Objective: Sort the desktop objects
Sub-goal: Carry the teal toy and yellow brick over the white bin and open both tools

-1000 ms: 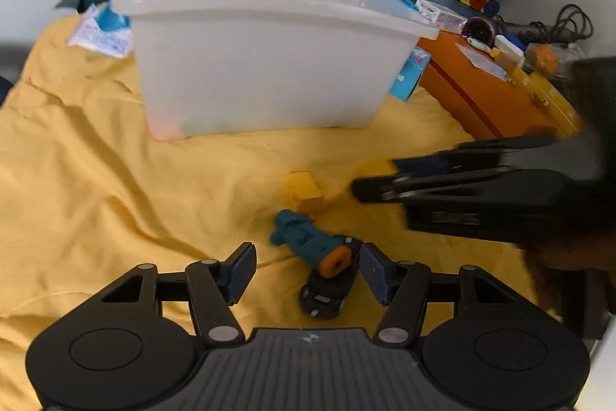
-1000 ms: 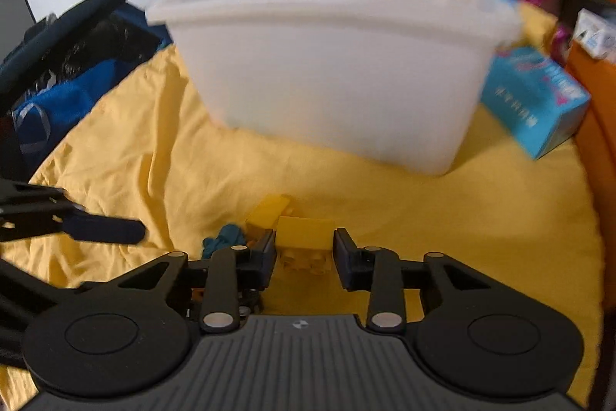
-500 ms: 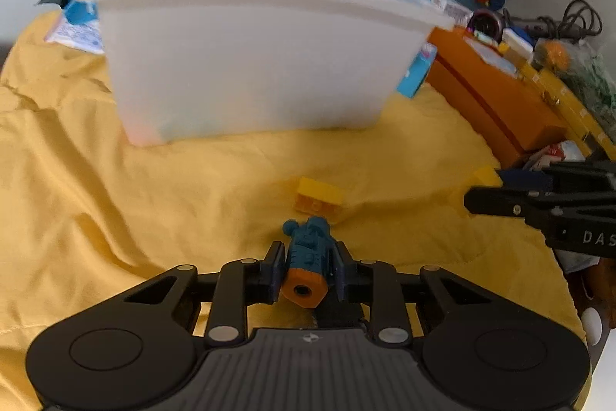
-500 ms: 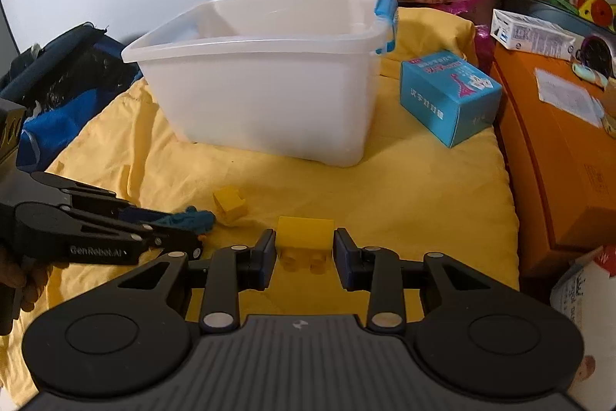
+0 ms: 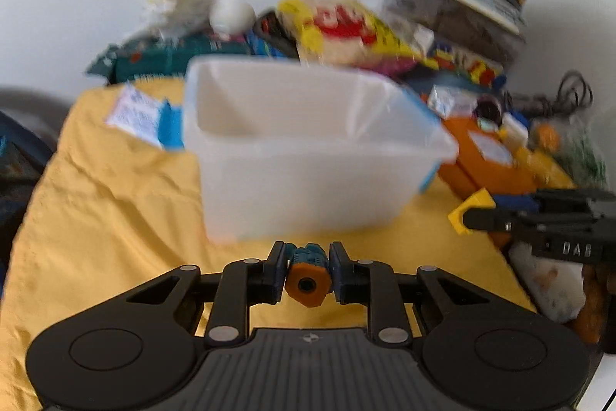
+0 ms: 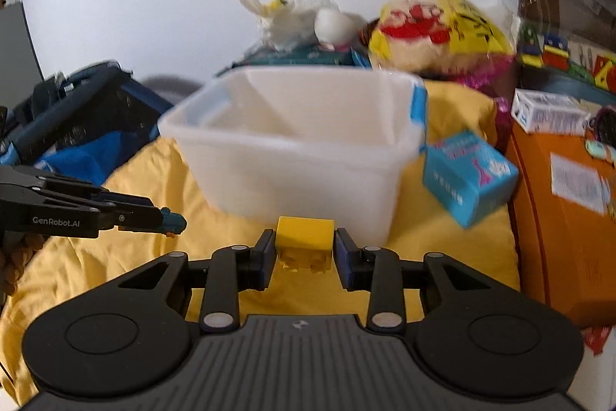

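Both toys have left the yellow cloth [image 5: 115,203]: my left gripper [image 5: 307,266] is closing on the teal toy [image 5: 308,270], and my right gripper [image 6: 305,251] clamps the yellow block [image 6: 305,237], both short of the white bin [image 6: 308,141].

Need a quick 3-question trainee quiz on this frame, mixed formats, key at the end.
1. True or false: the left tool holds a teal toy with an orange end.
2. The right tool grips: A) blue box B) yellow brick C) nothing.
3. Fill in: the white bin stands on a ____ cloth.

Key: 1 true. 2 B, the yellow brick; the blue box lies beside the bin. 3 yellow; see the yellow cloth.
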Demonstrator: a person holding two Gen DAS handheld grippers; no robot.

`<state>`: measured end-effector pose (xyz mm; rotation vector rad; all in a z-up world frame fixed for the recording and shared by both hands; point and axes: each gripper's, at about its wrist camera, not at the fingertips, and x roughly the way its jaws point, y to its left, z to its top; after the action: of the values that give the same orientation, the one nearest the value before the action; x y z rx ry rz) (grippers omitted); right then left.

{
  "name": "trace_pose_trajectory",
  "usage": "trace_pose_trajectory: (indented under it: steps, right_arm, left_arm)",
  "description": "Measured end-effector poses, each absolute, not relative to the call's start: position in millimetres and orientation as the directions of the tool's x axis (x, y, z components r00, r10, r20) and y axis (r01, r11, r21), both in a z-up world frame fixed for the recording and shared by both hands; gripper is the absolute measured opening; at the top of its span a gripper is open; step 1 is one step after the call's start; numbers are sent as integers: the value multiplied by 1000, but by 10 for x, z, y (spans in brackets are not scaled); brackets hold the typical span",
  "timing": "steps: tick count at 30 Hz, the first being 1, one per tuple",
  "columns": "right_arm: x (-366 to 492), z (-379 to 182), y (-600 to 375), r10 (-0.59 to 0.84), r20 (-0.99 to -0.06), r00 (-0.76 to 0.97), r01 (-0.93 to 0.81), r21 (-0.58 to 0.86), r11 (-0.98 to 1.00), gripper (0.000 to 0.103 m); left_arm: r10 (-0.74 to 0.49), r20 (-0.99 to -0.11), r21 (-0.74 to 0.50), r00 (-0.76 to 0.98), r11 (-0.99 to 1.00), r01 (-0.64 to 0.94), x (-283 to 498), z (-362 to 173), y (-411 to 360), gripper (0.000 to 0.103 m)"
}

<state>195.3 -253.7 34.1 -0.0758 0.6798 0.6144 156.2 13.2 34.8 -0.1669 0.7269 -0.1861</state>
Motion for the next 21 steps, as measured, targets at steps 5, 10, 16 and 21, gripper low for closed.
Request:
trace_pose_trajectory:
  steps: [5,10,16,21]
  right_arm:
    - [2080,651,-2424,537,-566,625,-593,103,799,36]
    - [2424,949,-2292,535,-560,632,-593,95,800,36]
    - [2874,1076,-2111,503,-600,623,-579,80,812,36]
    - [3172,956,-1985,454,-669,589,-551,80,831,38]
  left_arm:
    - [-225,-596,-173,771,973,151,1756,805,206,27]
    - [-202,-576,-141,792,979,147,2133,1164,275,27]
    - [-171,-581,-121,796,985,124,2566,1291,304,27]
    - [-116,-641,-86,759,993,79,2821,1128,273,48]
